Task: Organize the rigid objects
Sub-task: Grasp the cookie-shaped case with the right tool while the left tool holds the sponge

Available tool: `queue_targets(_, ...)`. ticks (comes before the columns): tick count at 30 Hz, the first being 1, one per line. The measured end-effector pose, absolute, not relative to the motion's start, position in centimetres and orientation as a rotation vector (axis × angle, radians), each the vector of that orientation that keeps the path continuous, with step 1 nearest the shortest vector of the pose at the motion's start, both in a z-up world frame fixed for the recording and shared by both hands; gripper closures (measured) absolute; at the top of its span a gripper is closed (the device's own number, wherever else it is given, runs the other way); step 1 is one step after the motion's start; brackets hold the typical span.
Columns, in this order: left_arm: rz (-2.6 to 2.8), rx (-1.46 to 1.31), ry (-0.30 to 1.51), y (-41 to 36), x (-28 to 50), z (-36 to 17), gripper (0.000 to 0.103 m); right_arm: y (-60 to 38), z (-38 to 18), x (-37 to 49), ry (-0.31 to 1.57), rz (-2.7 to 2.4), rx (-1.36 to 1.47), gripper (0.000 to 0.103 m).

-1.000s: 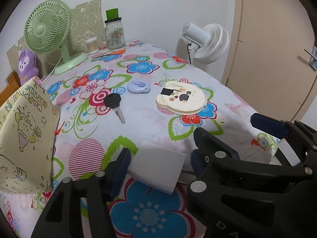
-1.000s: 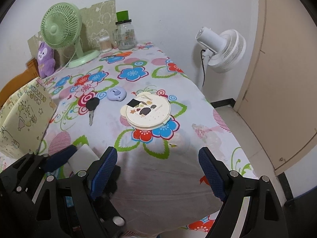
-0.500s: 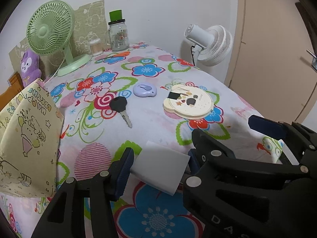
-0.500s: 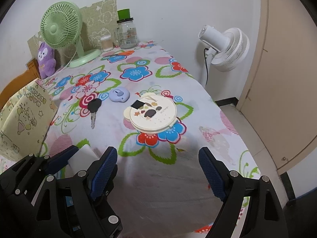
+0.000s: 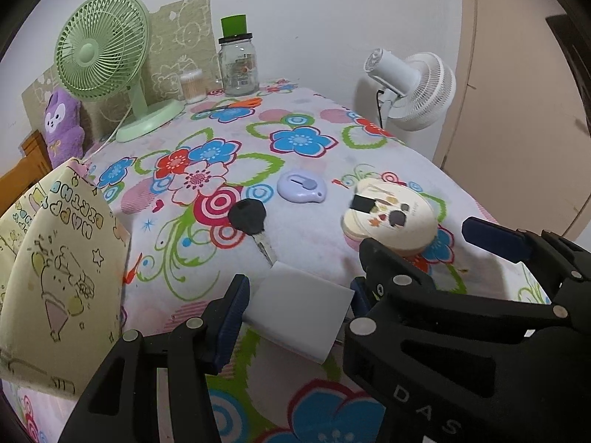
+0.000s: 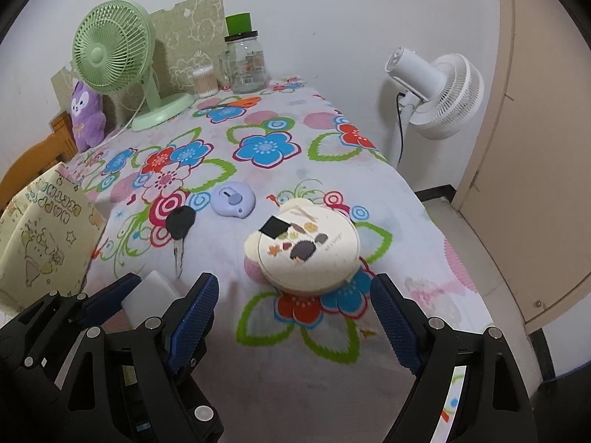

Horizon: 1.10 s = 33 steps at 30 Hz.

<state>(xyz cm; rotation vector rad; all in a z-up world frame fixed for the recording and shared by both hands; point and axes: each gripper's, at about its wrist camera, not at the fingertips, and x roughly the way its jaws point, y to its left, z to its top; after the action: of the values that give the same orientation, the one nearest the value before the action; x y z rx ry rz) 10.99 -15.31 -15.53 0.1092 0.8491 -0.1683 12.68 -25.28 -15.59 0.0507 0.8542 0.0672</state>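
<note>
My left gripper (image 5: 297,304) is shut on a white rectangular block (image 5: 301,310) and holds it just above the flowered tablecloth; the block also shows in the right wrist view (image 6: 149,297). My right gripper (image 6: 291,317) is open and empty, low over the cloth, with a cream bear-shaped round box (image 6: 306,249) just ahead of its fingers. The box also shows in the left wrist view (image 5: 389,217). A black-headed key (image 5: 251,223) and a lilac bear-shaped gadget (image 5: 301,187) lie beyond the block.
A yellow printed gift bag (image 5: 55,269) stands at the left edge. At the back stand a green desk fan (image 5: 107,59), a glass jar with a green lid (image 5: 238,62), a cotton-swab tub (image 5: 192,85) and a purple plush (image 5: 61,125). A white floor fan (image 6: 436,92) stands right of the table.
Both grippers have moved forward over the table towards the key and the bear-shaped box, which now look closer. The left gripper still holds the white block; the right stays open.
</note>
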Motion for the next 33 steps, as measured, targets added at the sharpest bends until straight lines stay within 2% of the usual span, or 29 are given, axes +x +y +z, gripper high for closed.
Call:
queue_targets(14,-0.140,0.096,0.863,-14.0,13.7,-15.9,0.045,-24.5,-16.6,16.4,0.890,0.052,0.032,0.016)
queue_targets(23,-0.147,0.113,0.855,-14.0,14.0,-15.9,0.045,-25.3,-17.6,17.9,0.950,0.023,0.085,0.006)
queue_targets(26,-0.146,0.124,0.852,-14.1,14.0,-15.9,0.045,-25.0,-17.6,18.0,0.951,0.007,0.059,0.008)
queue_targets(27,-0.147,0.124,0.853,-14.1,14.0,-16.0,0.045,-24.8,-17.6,18.0,0.950,0.001,0.056,0.011)
queue_targets(28,-0.148,0.123,0.855,-14.0,14.0,-15.9,0.045,-24.8,-17.6,18.0,0.944,-0.008,0.049,0.018)
queue_targets(33,-0.158,0.107,0.868,-13.8,14.0,-15.9,0.045,-24.9,-17.6,18.1,0.959,-0.017,0.049,0.018)
